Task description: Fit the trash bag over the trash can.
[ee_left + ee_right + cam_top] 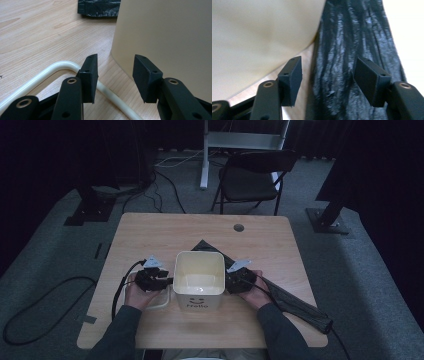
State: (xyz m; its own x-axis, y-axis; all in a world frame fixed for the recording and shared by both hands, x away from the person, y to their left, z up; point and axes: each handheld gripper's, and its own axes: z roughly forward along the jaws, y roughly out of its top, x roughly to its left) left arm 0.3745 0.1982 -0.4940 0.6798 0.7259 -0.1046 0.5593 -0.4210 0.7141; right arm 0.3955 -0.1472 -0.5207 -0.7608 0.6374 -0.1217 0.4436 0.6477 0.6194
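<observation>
One cream square plastic bin (199,279), one black plastic bag (352,62), one cream hoop (37,77). Left gripper (116,75) and right gripper (328,80) both have jaws apart, gripping nothing.

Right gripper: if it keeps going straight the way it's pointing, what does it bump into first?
Probably the crinkled black plastic bag on the table: it lies straight ahead of the open right gripper. The cream bin stands just off to one side; depth is hard to judge.

One cream bin (199,279); one cream lid (150,301) lying flat; one black bag (292,302); two claws; one folding chair (252,180); one tabletop (165,232).
</observation>
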